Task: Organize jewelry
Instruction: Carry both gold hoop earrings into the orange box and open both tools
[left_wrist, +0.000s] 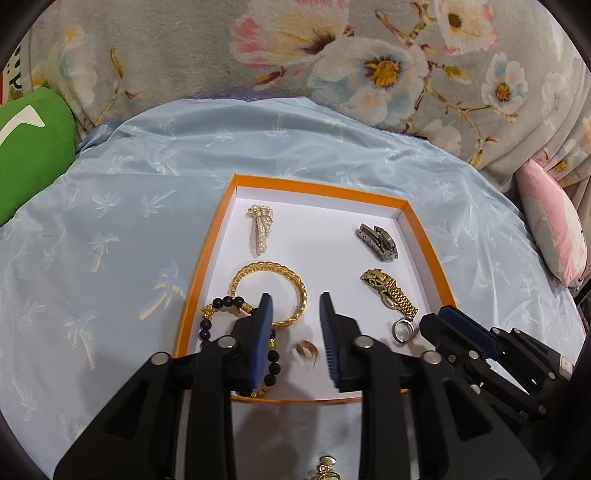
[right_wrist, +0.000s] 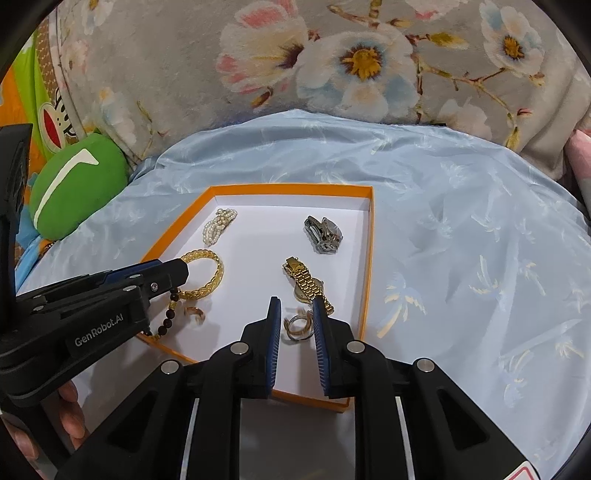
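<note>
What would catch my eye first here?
An orange-rimmed tray on pale blue cloth, holding gold and pearl jewelry. Two black grippers reach over its near end: the left gripper above a gold ring, the right gripper around a silver ring.

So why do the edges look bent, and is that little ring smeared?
Left wrist view: fisheye lens bows the orange-rimmed white box; the small gold ring is motion-blurred. Right wrist view: same bowing, dark corners; the silver ring is slightly blurred, other jewelry sharp.
</note>
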